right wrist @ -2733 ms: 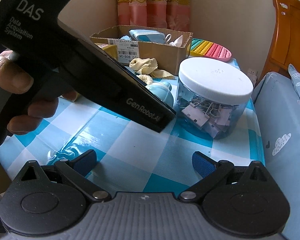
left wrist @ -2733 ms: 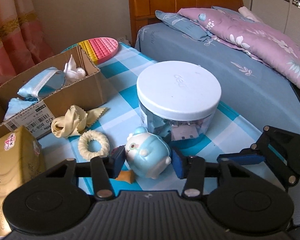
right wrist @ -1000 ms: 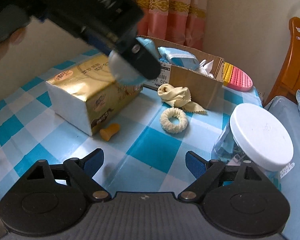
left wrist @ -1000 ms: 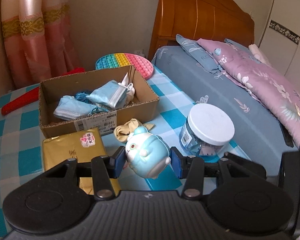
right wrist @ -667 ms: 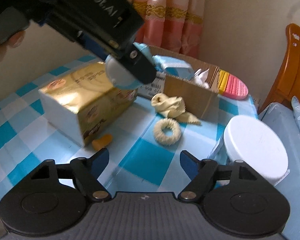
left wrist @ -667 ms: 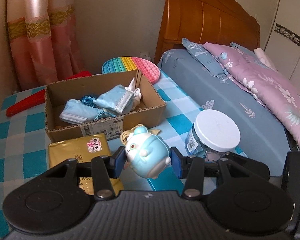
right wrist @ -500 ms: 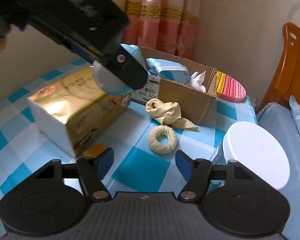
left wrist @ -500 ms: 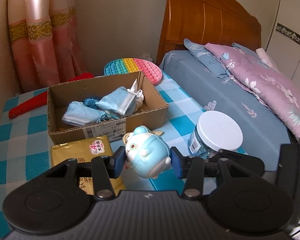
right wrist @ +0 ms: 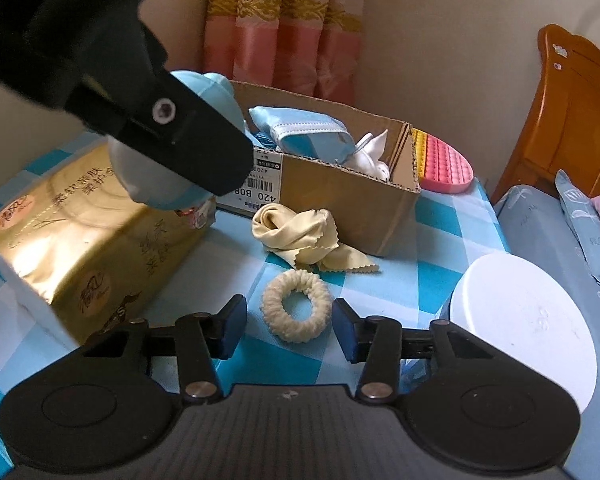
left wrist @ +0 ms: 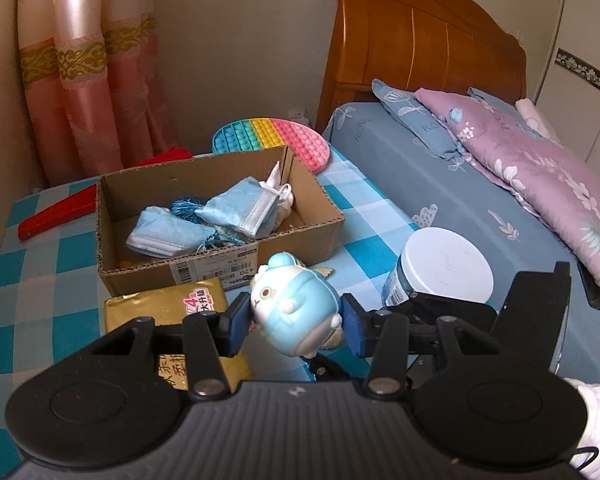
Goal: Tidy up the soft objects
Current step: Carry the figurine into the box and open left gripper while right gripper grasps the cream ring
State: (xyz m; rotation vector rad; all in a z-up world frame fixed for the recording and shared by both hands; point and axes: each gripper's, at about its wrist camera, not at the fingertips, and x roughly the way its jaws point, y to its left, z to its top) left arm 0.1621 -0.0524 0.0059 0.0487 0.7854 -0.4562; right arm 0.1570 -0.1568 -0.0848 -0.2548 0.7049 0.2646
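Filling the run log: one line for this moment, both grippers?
left gripper: shut on blue plush toy, above table | right gripper: jaws just closing, cream scrunchie between, not gripped | cardboard box: masks inside

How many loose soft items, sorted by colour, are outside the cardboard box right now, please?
Blue: 1, the squishy toy in the left gripper.
Cream: 2, the hair scrunchie and the cloth.
Total: 3.
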